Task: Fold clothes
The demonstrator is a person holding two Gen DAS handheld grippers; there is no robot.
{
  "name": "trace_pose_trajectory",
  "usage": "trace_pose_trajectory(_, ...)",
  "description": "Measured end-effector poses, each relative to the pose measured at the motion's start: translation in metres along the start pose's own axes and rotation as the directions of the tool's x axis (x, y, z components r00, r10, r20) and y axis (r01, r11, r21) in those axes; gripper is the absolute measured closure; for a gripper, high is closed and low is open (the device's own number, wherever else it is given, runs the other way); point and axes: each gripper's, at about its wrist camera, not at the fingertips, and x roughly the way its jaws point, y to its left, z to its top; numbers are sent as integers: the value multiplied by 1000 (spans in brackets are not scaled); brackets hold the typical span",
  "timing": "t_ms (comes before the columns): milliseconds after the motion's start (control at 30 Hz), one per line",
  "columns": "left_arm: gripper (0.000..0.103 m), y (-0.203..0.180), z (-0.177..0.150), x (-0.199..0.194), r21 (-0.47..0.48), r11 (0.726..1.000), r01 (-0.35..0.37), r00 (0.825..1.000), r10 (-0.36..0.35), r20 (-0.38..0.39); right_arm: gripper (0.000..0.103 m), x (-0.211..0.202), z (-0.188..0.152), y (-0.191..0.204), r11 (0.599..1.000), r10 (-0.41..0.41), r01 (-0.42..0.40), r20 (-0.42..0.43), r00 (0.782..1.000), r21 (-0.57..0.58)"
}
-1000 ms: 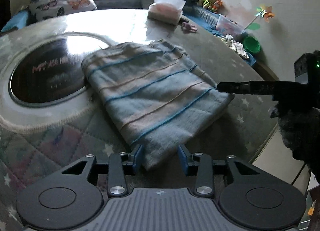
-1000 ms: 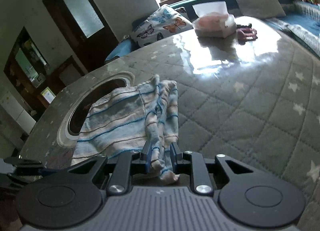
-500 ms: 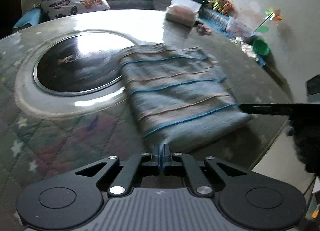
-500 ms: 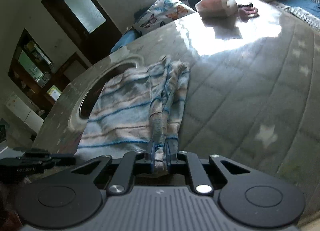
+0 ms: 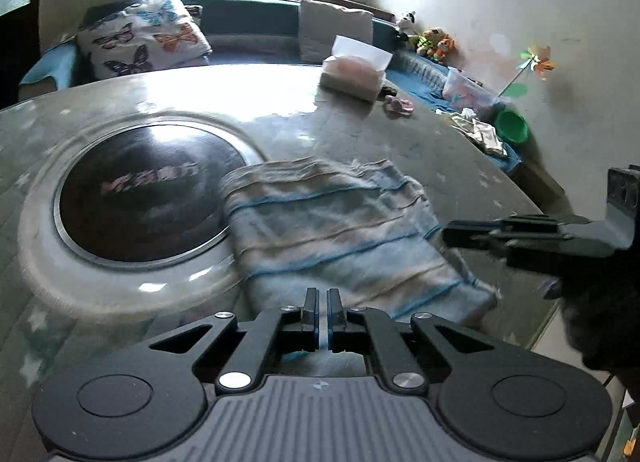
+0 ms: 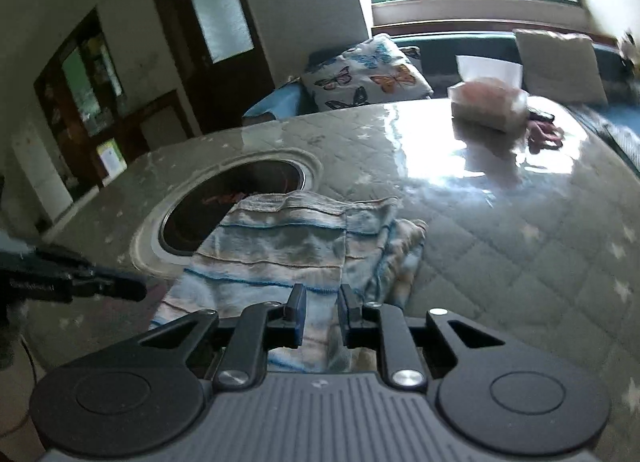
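From the left wrist camera, the left gripper (image 5: 323,312) is pinched nearly shut, maybe on the near edge of the blue striped folded cloth (image 5: 340,238), though blur hides the grip. The cloth lies on the grey quilted table (image 5: 460,166) beside a round black plate (image 5: 148,190). A green bowl (image 5: 512,126) shows only here.

From the right wrist camera, the right gripper (image 6: 321,312) is opening, with cloth (image 6: 280,254) between its fingers. A dark door (image 6: 216,30) shows only here.

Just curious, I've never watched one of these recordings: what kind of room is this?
Probably a home living or dining room: a round table with a quilted cover, a window bench with a butterfly cushion and soft toys, and a tissue box.
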Motion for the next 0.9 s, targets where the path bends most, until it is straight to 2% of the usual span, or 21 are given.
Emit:
trace_pose_trajectory(100,99,0,12,17,3,1000,-3,1000,3,-11,86,15,0,0,999,-20,19,-13,1000,-35)
trace_pose_trajectory(267,99,13,36,41,-24,999,-33,999,33,-17,86,28,-5,-14,1000,-28,28,-53,998,1)
trace_pose_trajectory(333,93,17,47,50,-26,999,-36,999,36,-13,86,26,-1,-13,1000,-29,28,-42,999,-12)
trace_pose_trajectory(400,84,21,56,60,-25,999,-41,999,41,-6,86,25,6,-13,999,-27,26,-26,999,-20)
trace_pose_trajectory(667,86,49,70,101,-80,994,-77,996,74,-40,86,53,25,-25,999,-45,45,-8,999,-7)
trace_pose_trajectory(800,86,53,71,102,-81,995,-65,997,61,-47,86,60,22,-35,999,-49,49,-30,998,13)
trace_pose_trajectory(900,86,45,78,96,-53,997,-60,998,60,-14,85,58,29,-33,999,-43,43,-17,999,2)
